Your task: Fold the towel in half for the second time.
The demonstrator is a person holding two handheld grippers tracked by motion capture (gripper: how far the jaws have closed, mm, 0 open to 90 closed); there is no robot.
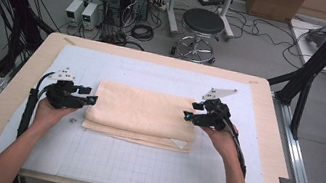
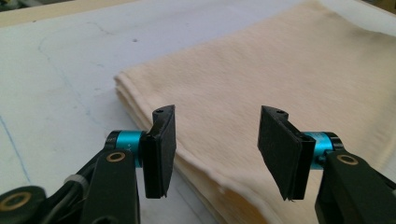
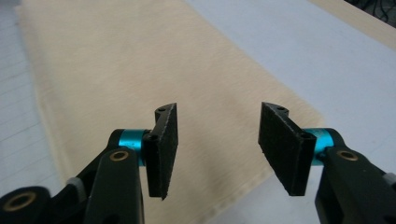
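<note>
Here both grippers, left (image 1: 92, 100) and right (image 1: 187, 116), hold their fingers apart, gripping nothing, above the folded towel (image 1: 144, 114).

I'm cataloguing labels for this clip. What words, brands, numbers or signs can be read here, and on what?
None can be read.
Folded towel: a small white tag at its near right corner, too small to read.
Two small boxes on the floor: lit panels, too blurred to read.
Table mat: grid lines, no lettering.
</note>
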